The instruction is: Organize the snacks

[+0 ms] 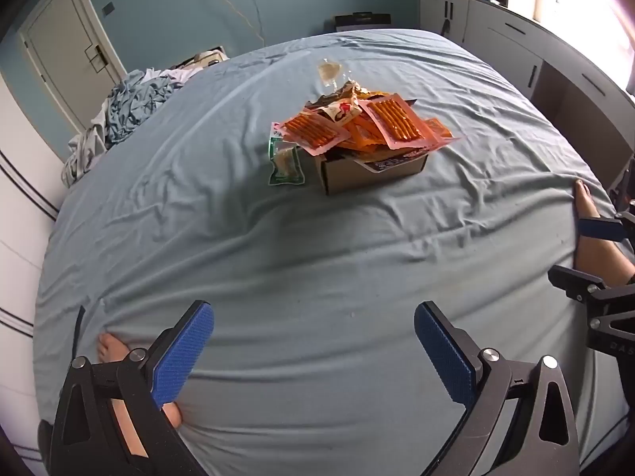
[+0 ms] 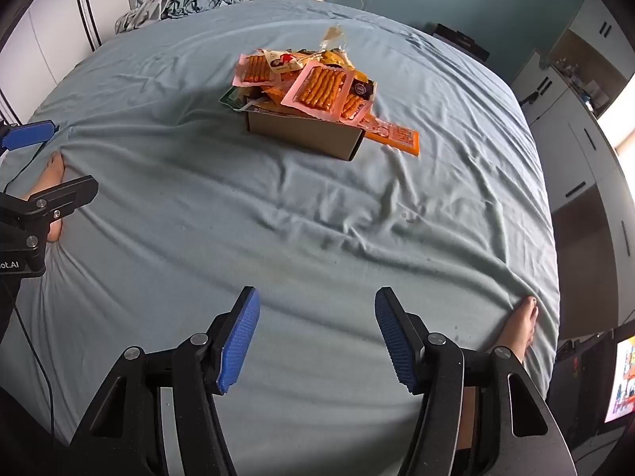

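Overfilled box [image 1: 373, 168] amid rumpled sheet [image 1: 317, 246] (path clear)

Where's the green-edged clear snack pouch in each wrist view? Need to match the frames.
Left wrist: green-edged clear snack pouch lies centre frame on the sheet, against the left side of the brown cardboard box.
Right wrist: only a sliver shows, upper centre, behind the box's far-left corner.
Shared landmark: the box heaped with orange snack packs.

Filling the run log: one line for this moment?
left gripper: open, empty | right gripper: open, empty | box: overfull with snack packs | bed
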Motion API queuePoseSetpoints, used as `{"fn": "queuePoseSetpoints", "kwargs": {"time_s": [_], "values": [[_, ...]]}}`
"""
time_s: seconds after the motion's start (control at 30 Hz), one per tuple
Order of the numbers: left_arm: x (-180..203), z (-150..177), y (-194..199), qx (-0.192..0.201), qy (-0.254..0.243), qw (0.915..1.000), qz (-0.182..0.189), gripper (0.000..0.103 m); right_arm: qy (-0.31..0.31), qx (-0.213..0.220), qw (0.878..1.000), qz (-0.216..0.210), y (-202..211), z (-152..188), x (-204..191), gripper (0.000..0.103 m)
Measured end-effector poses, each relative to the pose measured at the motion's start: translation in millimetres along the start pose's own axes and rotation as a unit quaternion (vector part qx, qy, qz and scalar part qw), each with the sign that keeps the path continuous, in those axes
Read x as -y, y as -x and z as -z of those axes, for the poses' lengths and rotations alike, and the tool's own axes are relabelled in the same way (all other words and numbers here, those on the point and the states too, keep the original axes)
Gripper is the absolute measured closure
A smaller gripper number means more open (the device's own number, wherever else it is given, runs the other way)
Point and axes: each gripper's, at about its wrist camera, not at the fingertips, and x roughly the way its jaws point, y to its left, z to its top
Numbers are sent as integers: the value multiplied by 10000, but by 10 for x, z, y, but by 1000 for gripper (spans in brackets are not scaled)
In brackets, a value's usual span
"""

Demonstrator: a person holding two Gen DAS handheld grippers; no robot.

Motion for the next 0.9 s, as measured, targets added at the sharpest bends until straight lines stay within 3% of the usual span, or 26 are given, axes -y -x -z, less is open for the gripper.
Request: {"fn": "queuePoseSetpoints", "kwargs": {"time_s": [0.4,0.7,0.9], "values": [[-8,5,-9,-55,-3,10000,-27,0,-5,-21,10000,-2,10,34,14,44],[-81,145,-152,-56,23,10000,-42,0,-37,-6,10000,-77,-205,81,61,44],[-233,397,-597,-89,93,9998,-169,0,519,71,9973,522,-674,259,87,44]]}}
